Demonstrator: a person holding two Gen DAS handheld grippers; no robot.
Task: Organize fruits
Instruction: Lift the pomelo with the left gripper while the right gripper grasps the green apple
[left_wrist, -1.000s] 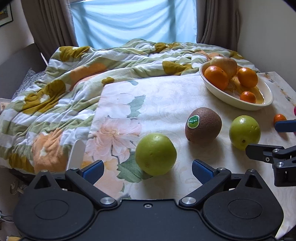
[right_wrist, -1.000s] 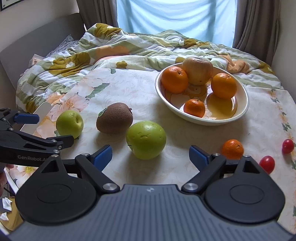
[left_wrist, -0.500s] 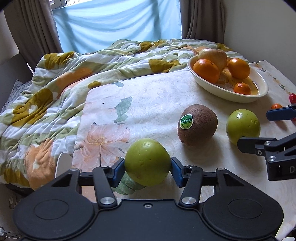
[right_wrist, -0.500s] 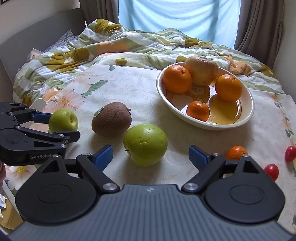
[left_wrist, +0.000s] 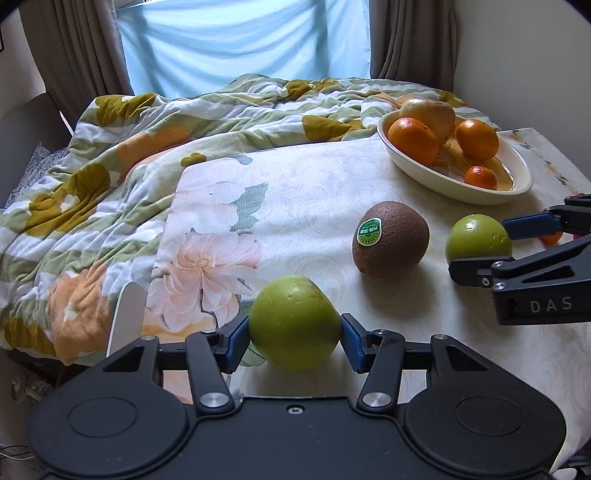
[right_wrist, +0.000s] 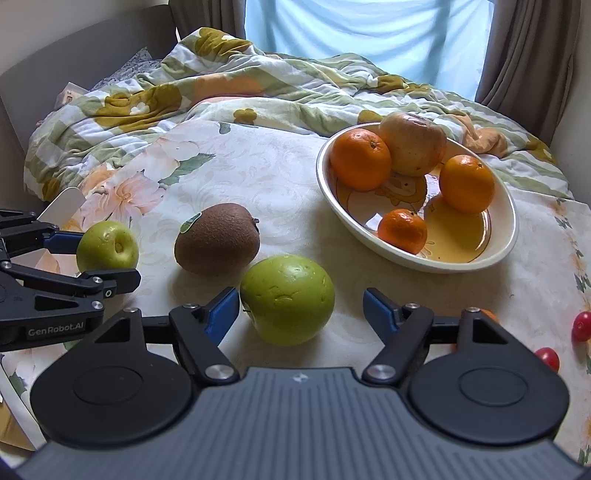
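Observation:
My left gripper (left_wrist: 294, 338) is shut on a green apple (left_wrist: 294, 322), which also shows at the left of the right wrist view (right_wrist: 107, 246). My right gripper (right_wrist: 301, 308) is open around a larger green apple (right_wrist: 287, 298); its left pad touches the fruit, the right pad stands apart. That apple also shows in the left wrist view (left_wrist: 476, 242). A brown kiwi (right_wrist: 217, 238) with a green sticker lies between the two apples. A cream oval bowl (right_wrist: 504, 240) at the back right holds three oranges and a pale apple (right_wrist: 413, 144).
Two cherry tomatoes (right_wrist: 581, 325) and a small orange (right_wrist: 489, 314), mostly hidden by my right gripper, lie on the table at the right. A rumpled floral quilt (right_wrist: 221, 88) covers the far side. The table's left edge drops off near my left gripper.
My left gripper closed on the green apple. My right gripper moved forward until its open fingers came around the larger green apple.

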